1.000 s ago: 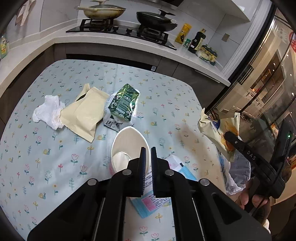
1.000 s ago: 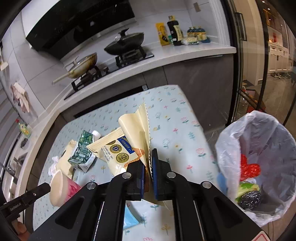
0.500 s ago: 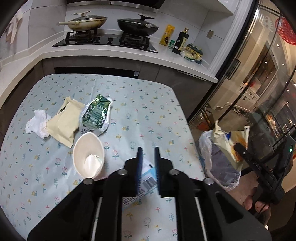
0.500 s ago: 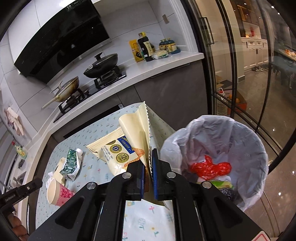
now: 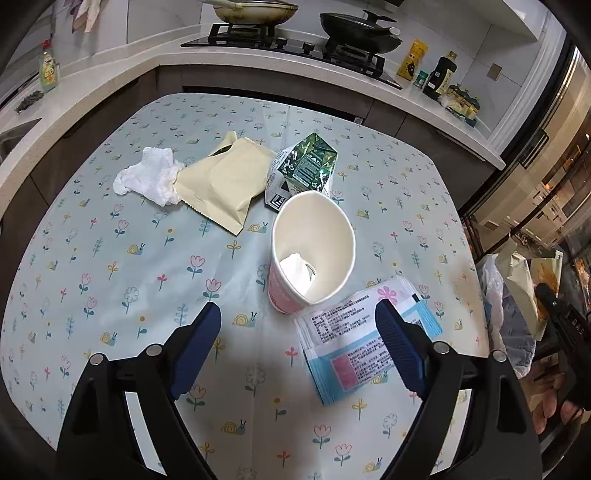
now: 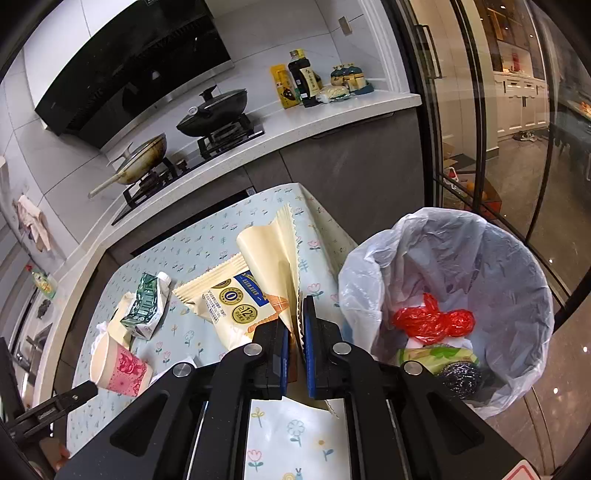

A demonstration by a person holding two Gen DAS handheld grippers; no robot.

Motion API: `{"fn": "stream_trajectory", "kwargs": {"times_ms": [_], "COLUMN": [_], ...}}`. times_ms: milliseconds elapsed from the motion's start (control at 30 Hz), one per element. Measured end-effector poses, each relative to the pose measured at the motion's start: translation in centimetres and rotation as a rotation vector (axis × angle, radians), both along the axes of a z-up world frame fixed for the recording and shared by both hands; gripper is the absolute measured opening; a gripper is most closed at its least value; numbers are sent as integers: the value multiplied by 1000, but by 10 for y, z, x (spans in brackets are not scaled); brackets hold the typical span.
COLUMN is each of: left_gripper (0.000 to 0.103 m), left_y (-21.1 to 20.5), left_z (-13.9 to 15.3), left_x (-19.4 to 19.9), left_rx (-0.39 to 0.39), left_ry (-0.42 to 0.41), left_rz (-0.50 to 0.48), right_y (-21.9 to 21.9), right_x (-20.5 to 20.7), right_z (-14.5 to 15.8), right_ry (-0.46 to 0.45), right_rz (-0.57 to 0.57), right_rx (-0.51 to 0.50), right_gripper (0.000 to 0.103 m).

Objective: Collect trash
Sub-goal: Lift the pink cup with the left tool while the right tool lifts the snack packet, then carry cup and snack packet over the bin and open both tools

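Observation:
My left gripper (image 5: 297,319) is open and empty, low over the flowered table, just short of a pink paper cup (image 5: 310,251) with tissue inside. A blue-and-white packet (image 5: 364,341) lies by its right finger. Farther off lie a beige pouch (image 5: 225,181), a green carton (image 5: 306,162) and a white tissue wad (image 5: 149,179). My right gripper (image 6: 294,326) is shut on a cream snack wrapper (image 6: 255,291), held at the table's edge beside the lined trash bin (image 6: 461,295). The cup (image 6: 118,363) and carton (image 6: 146,304) also show in the right wrist view.
The bin holds a red bag (image 6: 432,319), green scraps and a steel scourer (image 6: 460,376). A kitchen counter with stove and pans (image 5: 288,22) runs behind the table. Bottles (image 6: 303,83) stand at its right end. A glass door (image 6: 498,129) is to the right.
My left gripper has opened wide and come down toward the cup. My right gripper has carried the snack wrapper from over the table to beside the bin.

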State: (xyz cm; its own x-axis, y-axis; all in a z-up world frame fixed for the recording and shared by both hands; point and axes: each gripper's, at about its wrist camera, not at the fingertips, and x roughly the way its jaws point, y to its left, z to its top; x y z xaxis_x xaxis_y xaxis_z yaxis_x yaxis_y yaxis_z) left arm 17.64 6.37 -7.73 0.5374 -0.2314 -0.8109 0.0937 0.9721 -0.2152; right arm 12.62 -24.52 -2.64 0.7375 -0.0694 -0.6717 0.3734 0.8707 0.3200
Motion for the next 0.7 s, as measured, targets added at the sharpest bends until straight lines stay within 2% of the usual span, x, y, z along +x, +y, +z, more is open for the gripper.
{"fn": "stream_trajectory", "kwargs": {"times_ms": [100,167,200,233,267,500,700], "left_gripper": [81,76,63,46,41,38,38], "left_y": [-6,-10,-13,-15,-18,-28,-58], "left_z": [-11,-18,-21,-24,-26,10,41], "left_x": [13,20,24,26,28,4,-7], "left_rx": [11,20,23,28,33,35,-37], "left_ry": [-3,-1,5,14,24,-120,-146], "left_rz": [6,2,-10,-27,-42,-114,-196], "right_y": [4,4,3,3,3,0,-11], "right_x": [3,4,4,4,4,2,-8], "right_z": [-1,-2,-2,-2,-2,1,7], "right_ry": [9,15,18,20,21,16,-2], "right_rz": [7,6,5,3,3,2,-25], "right_rx": [-7,-7,-8,-11,-13,-15,-15], "right_gripper": [7,7,7,7,7,7,7]}}
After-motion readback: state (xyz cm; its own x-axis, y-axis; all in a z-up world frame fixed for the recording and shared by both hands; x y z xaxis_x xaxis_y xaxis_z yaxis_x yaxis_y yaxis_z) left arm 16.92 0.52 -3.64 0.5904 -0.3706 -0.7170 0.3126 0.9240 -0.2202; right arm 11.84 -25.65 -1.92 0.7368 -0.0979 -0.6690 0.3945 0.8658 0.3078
